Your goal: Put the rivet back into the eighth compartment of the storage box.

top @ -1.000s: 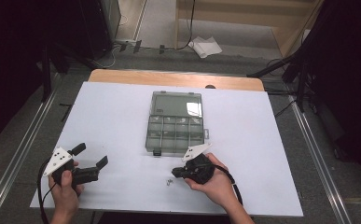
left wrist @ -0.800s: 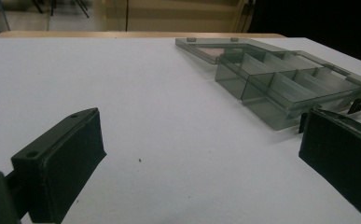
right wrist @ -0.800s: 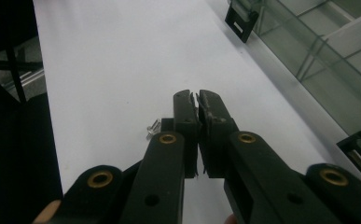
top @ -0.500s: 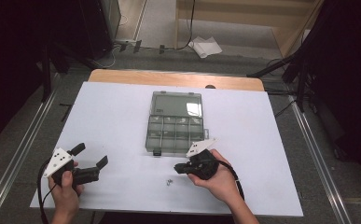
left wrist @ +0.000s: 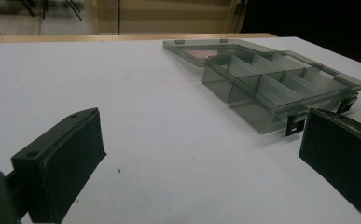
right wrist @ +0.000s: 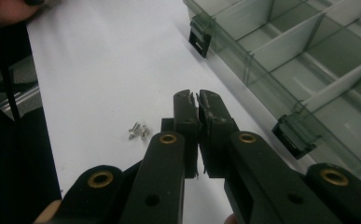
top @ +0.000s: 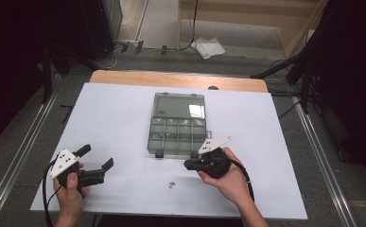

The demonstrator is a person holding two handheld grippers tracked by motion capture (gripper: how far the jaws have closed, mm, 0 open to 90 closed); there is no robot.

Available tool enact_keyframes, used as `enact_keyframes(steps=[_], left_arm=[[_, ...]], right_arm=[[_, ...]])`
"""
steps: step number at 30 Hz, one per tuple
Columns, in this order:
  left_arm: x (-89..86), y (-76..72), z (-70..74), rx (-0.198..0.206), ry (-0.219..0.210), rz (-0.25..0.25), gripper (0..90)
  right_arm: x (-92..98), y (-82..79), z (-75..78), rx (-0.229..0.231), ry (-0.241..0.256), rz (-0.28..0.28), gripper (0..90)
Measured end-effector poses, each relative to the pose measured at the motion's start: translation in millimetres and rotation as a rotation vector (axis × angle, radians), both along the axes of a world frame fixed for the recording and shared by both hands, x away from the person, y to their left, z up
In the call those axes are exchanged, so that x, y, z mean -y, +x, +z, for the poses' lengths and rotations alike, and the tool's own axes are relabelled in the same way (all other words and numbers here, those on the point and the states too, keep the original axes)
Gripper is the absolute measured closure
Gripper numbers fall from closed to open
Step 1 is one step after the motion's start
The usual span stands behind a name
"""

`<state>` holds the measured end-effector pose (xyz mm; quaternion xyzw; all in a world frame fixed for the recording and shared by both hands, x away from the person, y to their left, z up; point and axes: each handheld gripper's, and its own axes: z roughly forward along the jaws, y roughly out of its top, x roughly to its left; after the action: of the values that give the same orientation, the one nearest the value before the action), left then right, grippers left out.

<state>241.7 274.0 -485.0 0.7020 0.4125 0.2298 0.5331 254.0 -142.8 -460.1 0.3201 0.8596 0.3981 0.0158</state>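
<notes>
Lying open mid-surface (top: 119, 118), lid toward the far edge, is a smoky compartment box (top: 177, 135). The right hand-held gripper (top: 188, 164), jaws pressed together seemingly on nothing, sits by its near right corner; small screws (top: 171, 184) lie nearby. The left hand-held gripper (top: 95, 158) gapes wide near the near-left corner.

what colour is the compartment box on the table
Translucent smoky grey box with black latches; clearest in the left gripper view.

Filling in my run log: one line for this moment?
left gripper: open, idle | right gripper: shut, empty | screws: on table beside it | organizer box: lid open
</notes>
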Motion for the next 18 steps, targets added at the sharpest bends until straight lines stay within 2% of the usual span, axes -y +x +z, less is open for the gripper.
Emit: enact_keyframes(steps=[13, 18], left_arm=[[-2.1, 1.0, -0.4, -0.005, -0.008, 0.015, 0.0], [-4.2, 0.5, 0.7, -0.007, -0.035, 0.027, 0.0]], right_arm=[[16.6, 8.7, 9.1, 0.006, 0.011, -0.046, 88.0], [24.9, 10.9, 13.2, 0.004, 0.02, -0.064, 88.0]])
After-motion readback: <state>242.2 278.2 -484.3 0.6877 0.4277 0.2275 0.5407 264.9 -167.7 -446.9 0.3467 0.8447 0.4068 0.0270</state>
